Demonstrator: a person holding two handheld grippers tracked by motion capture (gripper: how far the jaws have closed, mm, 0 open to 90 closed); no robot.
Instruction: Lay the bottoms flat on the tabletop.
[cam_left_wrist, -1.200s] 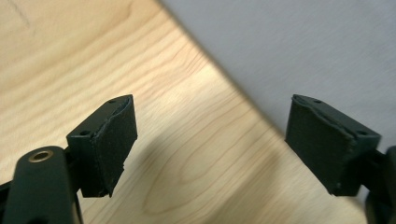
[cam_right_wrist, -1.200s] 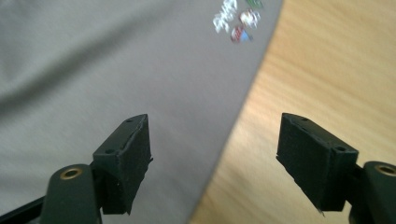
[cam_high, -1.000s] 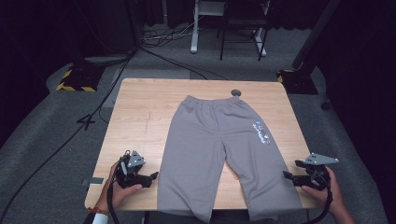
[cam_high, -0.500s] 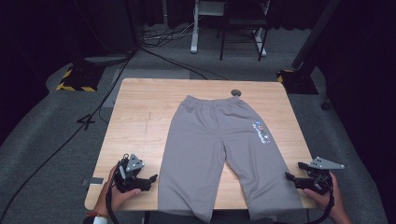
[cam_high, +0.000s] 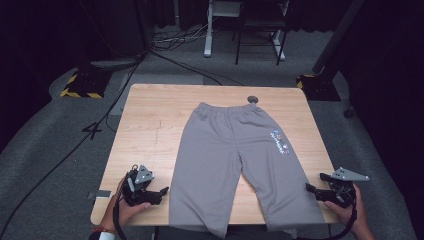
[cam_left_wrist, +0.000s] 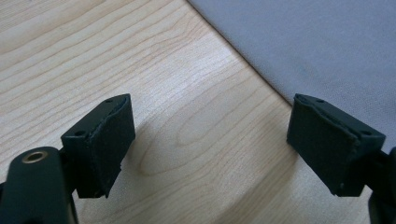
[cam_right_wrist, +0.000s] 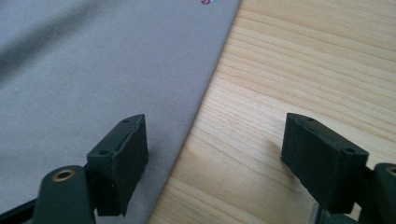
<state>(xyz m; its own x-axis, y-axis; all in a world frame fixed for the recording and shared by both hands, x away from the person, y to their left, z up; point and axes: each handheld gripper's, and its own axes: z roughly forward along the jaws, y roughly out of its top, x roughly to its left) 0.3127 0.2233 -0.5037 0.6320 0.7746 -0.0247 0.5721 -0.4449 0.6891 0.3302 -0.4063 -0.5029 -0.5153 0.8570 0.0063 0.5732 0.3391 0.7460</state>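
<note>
The high view looks forward and down from above the person's side, taking in the whole table (cam_high: 150, 130), the grey trousers (cam_high: 235, 160) spread on it and the dark floor beyond. The left gripper view rides low and very near the wood, facing along its own spread jaws toward one trouser edge (cam_left_wrist: 303, 51). The right gripper view sits equally close, facing the opposite outer edge (cam_right_wrist: 116, 70). All three views share the trousers and the tabletop.

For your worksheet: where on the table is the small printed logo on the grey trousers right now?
In the high view, the printed logo sits on the grey trousers, on the right-hand leg's outer edge, beyond the right gripper.
</note>
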